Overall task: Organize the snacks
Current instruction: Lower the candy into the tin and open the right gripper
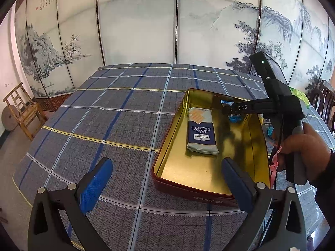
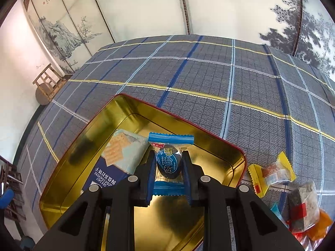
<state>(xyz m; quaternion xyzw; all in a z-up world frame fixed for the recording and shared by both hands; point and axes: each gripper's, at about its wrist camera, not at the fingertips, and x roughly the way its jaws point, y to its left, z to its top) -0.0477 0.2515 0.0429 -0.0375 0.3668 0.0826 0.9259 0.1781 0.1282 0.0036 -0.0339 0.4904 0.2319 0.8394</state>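
A gold-lined tin (image 1: 167,154) (image 2: 83,129) with a dark red outside stands on the checked tablecloth. Inside it lies a cracker pack (image 1: 201,133) (image 2: 123,152), pale blue and navy. My right gripper (image 2: 169,167) is shut on a small blue wrapped candy (image 2: 170,163) and holds it over the tin's inside; from the left wrist view the right gripper (image 1: 230,109) reaches in over the tin's far right part, the blue candy (image 1: 234,117) partly hidden. My left gripper (image 1: 167,185) stands open near the tin's front edge, with nothing between its blue pads.
Several loose wrapped snacks lie on the cloth right of the tin: a yellow-ended one (image 2: 272,173), a clear pack with dark contents (image 2: 301,207), an orange one (image 2: 320,226). A hand (image 1: 303,148) holds the right gripper. A painted folding screen (image 1: 138,27) stands behind the table, a wooden chair (image 1: 23,108) at left.
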